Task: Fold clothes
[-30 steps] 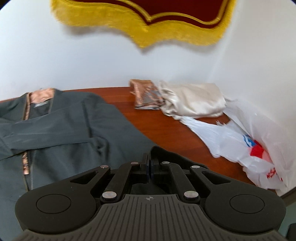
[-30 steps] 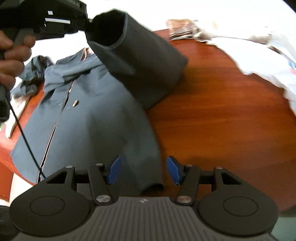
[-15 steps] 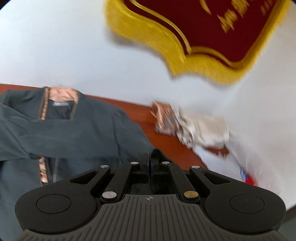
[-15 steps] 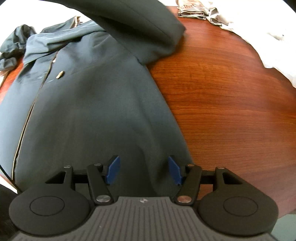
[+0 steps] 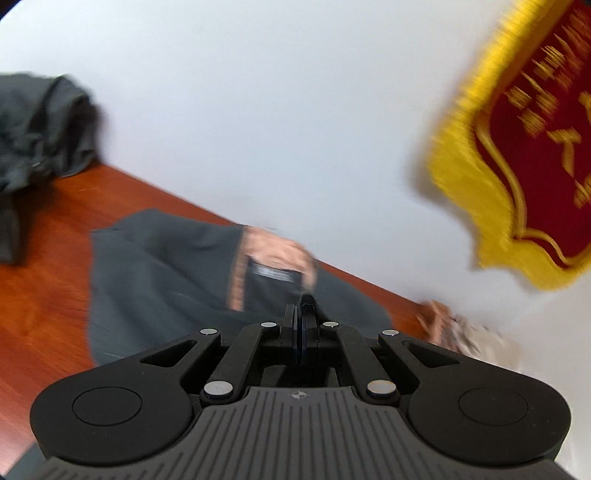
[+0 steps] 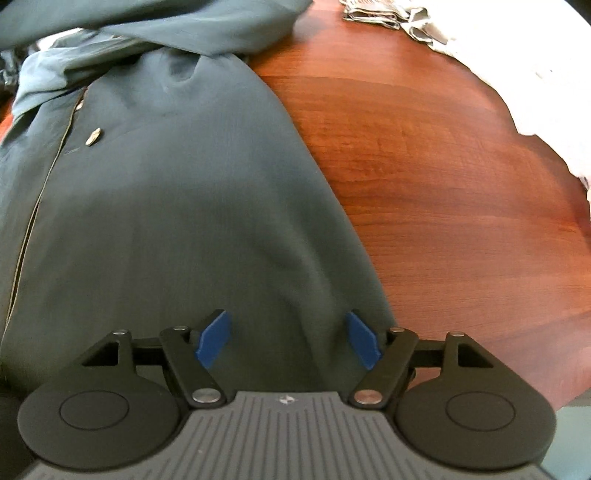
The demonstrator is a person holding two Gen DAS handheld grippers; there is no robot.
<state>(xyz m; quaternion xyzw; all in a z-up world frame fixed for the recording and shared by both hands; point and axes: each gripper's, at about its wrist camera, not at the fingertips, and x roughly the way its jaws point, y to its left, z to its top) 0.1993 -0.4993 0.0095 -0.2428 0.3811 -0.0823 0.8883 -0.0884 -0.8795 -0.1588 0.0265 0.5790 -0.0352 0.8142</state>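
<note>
Spanning reddish wood table (image 6: 424, 155), grey jacket (image 6: 166, 203); right tongs (image 6: 288, 339) opening (left tongs (image 5: 299, 325) closed).

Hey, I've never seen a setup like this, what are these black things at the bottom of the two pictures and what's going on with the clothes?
Those are handheld two-finger grippers, one per hand, each carrying a camera that looks along its fingers. The left gripper is shut on a pinch of dark cloth, apparently the grey jacket's sleeve. That view is blurred; it shows the wall, a red banner with gold fringe and the wooden table. The right gripper points down over the jacket's hem, its jaws opening and gripping nothing. Pale folded clothes lie further back.
</note>
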